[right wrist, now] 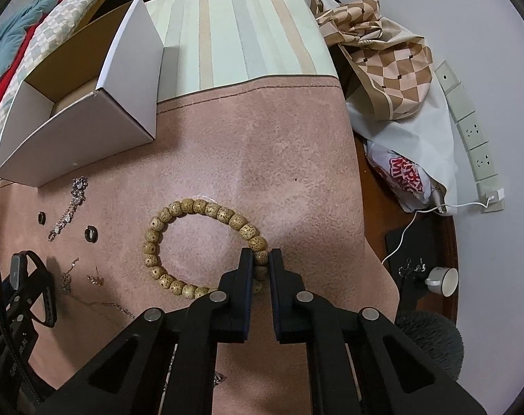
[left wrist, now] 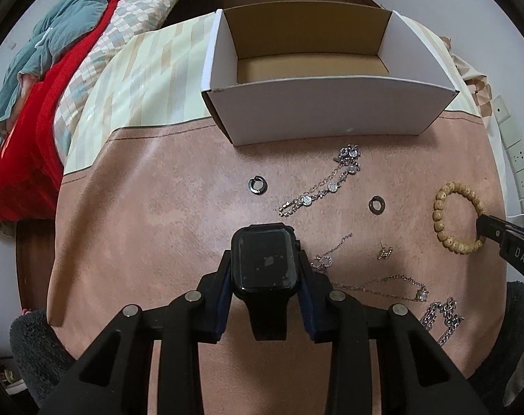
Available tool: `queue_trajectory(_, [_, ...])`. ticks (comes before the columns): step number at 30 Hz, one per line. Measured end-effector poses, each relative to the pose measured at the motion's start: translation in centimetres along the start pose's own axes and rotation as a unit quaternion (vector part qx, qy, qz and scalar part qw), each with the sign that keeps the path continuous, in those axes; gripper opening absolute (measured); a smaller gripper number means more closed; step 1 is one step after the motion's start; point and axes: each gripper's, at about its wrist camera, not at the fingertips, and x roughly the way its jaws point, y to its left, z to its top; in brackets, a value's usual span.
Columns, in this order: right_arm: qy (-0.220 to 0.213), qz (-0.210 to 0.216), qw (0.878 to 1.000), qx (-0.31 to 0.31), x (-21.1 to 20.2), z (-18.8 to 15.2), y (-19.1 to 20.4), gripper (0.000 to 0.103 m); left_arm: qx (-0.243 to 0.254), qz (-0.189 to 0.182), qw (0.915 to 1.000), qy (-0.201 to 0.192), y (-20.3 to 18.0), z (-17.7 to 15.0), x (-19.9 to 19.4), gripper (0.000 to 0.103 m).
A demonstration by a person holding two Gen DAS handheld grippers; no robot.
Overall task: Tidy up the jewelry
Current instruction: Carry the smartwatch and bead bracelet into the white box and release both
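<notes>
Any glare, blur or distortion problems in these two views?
Left wrist view: strong fisheye bending, the box edges bow; pale reflections on the watch face; sharp overall. Right wrist view: same bending, dark corners; soft shadow beside the bead bracelet; no motion blur.

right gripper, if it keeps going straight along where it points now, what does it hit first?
The right gripper points almost straight down and is already shut on the beaded bracelet, which lies on the pink mat. Going on, it would likely press the beads into the mat at once; any gap left under the fingertips is unclear.
</notes>
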Motion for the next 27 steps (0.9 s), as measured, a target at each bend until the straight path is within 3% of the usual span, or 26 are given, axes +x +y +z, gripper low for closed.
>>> queue_trajectory(6, [-0.020,0.019,1.000,0.001,-2.2,-0.1,0.3,0.009,-0.004,-0.008,0.9998,-0.016,0.0,0.0,-1.9,0.030])
queue_trajectory(12, [-0.062,0.051,0.997,-0.018,-7.6,1.1,1.6,0.009,-0.005,-0.025,0.9986,-0.046,0.4,1.4,-5.2,0.030])
queue_trajectory(21, [-0.135,0.098,0.984,-0.067,-16.4,5.4,5.2,0.009,-0.017,-0.061,0.9928,-0.102,2.1,7.4,-10.3,0.030])
queue_trajectory(27, [-0.161,0.093,0.977,-0.107,-17.8,9.8,8.4,0.009,-0.016,-0.065,0.9917,-0.110,3.2,11.5,-10.3,0.030])
